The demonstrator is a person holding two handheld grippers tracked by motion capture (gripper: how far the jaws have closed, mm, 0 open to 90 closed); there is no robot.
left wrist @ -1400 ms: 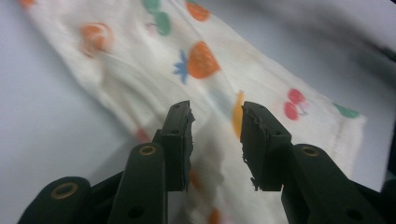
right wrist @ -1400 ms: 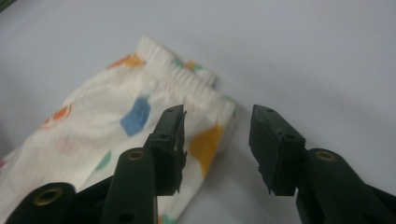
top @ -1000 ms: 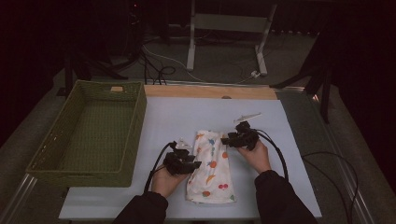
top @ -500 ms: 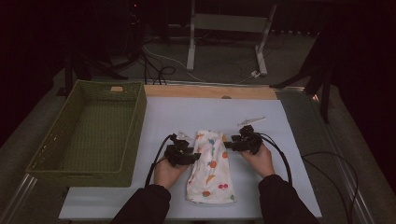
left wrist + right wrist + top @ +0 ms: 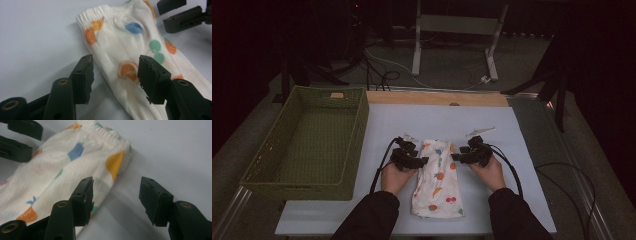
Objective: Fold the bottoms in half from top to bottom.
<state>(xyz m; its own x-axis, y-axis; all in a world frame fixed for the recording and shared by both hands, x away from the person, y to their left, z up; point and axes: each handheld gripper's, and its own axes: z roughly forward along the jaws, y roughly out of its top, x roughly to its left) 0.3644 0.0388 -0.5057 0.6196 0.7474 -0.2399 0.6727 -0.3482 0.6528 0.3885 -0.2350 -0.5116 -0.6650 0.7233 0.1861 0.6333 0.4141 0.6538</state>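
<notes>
We are working on a small cloth (image 5: pixel 437 177) with a fruit print, which is lying flat on the desk (image 5: pixel 522 150), its elastic end pointing away from us and its other end near the front edge. It is looking already folded into a narrow strip, so we are judging that the folding is partly done. The basket (image 5: pixel 357 125) on the left is standing empty, so putting the cloth away there, if that is the aim, is not yet done.

We are holding the left gripper (image 5: pixel 416 161) at the left edge of the cloth and the right gripper (image 5: pixel 459 156) at the right edge, both near the elastic end. The left fingers (image 5: pixel 83 77) have just been opening and are standing apart with the cloth edge between them, not pressing it. The right fingers (image 5: pixel 82 197) have also been opening a little; they are open over the cloth edge and the bare desk, gripping nothing.

The high view is giving us the whole layout: basket, cloth and both hands. The gripper views are showing the ribbed elastic hem (image 5: pixel 96 11) and the gap between fingers and fabric, which the high view is too far away to show. Each one is also showing the other gripper across the cloth.
</notes>
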